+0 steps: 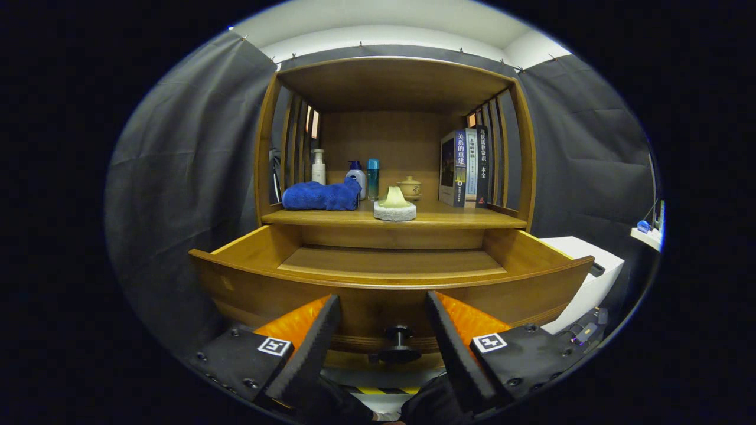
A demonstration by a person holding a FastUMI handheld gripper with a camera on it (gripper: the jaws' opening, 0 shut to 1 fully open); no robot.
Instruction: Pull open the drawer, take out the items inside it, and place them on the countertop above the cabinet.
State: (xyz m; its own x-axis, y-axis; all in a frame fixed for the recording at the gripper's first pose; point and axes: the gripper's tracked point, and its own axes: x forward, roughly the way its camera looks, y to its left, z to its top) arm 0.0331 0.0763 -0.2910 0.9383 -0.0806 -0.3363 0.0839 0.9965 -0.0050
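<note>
The wooden drawer stands pulled out toward me, and what I see of its floor is bare wood. Its dark round knob sits on the drawer front, between and just beyond my fingers. My gripper is open, with nothing held between its fingers. On the countertop above the drawer lie a folded blue towel to the left and a pale cone-shaped piece on a round grey base in the middle.
Behind the towel stand a white pump bottle, a blue-capped bottle and a teal bottle. A small lidded cup and upright books fill the right side. A white box stands beside the cabinet's right.
</note>
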